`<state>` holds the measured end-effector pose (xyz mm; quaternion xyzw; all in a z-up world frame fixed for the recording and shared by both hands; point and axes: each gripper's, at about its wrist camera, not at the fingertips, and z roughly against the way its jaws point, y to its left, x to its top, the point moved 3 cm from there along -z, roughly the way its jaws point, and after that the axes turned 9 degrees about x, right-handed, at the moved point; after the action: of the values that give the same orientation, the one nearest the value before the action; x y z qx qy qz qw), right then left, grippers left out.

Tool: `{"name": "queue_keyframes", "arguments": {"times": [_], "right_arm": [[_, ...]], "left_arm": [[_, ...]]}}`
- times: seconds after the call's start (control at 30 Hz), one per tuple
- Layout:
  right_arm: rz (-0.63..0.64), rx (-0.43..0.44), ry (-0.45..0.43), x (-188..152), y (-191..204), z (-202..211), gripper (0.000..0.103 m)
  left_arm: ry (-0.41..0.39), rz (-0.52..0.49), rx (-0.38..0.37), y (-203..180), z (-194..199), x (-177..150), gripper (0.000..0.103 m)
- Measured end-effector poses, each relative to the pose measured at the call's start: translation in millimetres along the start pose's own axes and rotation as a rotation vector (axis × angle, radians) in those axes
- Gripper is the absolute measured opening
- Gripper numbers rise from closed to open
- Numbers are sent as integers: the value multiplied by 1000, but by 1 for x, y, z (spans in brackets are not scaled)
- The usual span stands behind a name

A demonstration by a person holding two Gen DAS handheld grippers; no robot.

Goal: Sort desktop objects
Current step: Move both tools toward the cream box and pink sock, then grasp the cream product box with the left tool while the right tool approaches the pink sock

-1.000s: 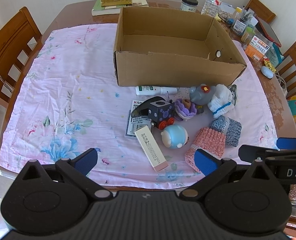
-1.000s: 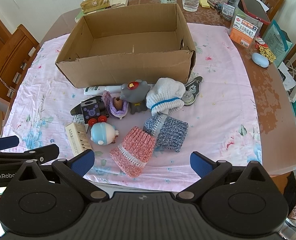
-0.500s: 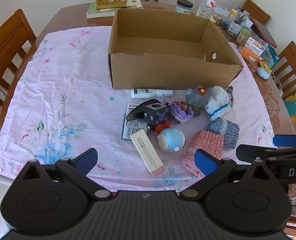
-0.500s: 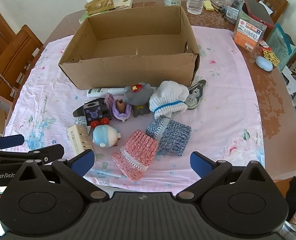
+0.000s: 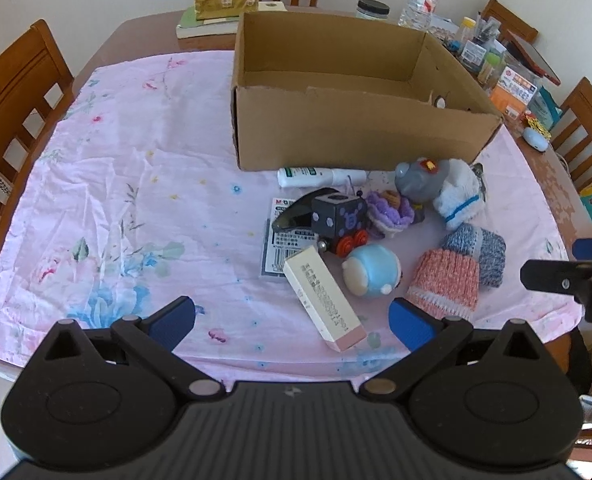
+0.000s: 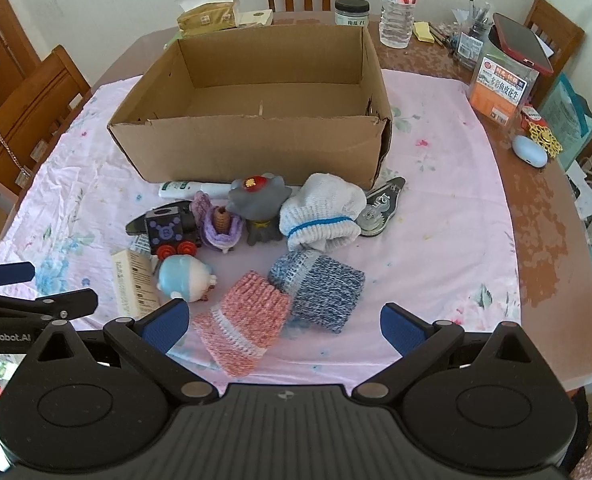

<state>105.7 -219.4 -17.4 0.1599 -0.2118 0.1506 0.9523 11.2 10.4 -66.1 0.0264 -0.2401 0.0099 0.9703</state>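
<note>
An empty cardboard box (image 5: pixel 360 140) (image 6: pixel 255 152) stands on the pink floral cloth (image 5: pixel 115 208). In front of it lies a cluster: a white tube (image 5: pixel 320 177), a black toy train (image 5: pixel 338 220), a purple knit piece (image 6: pixel 219 228), a grey figure (image 6: pixel 255 204), a white sock (image 6: pixel 320 212), a blue knit cuff (image 6: pixel 320 288), a pink knit cuff (image 6: pixel 243 322), a blue round toy (image 5: pixel 372 272) and a long white carton (image 5: pixel 322 294). My left gripper (image 5: pixel 291 324) hovers open near the carton. My right gripper (image 6: pixel 281 324) hovers open over the pink cuff. Neither holds anything.
Wooden chairs (image 5: pixel 11 108) ring the table. A tissue box (image 5: pixel 225 0), jar (image 6: pixel 352 10) and water bottle (image 6: pixel 398 4) stand behind the box. Packets, pens and a red phone (image 6: pixel 522 42) crowd the right side. A tape dispenser (image 6: pixel 382 206) lies beside the white sock.
Both grippers have moved forward and a little lower toward the cluster, so the objects look larger. Nothing on the table has shifted, and both stay open.
</note>
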Motion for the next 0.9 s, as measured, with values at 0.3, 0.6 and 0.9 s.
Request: {"name": "queue_keyframes", "arguments": {"times": [0.3, 0.6, 0.9], "right_arm": [[64, 24, -27, -5, -2, -8, 103], [70, 36, -39, -10, -12, -10, 103], [41, 33, -26, -13, -22, -14, 103]], "left_arm": [[-92, -96, 11, -9, -6, -9, 102], [-137, -173, 18, -20, -18, -20, 102], [-126, -229, 37, -30, -39, -33, 102]]}}
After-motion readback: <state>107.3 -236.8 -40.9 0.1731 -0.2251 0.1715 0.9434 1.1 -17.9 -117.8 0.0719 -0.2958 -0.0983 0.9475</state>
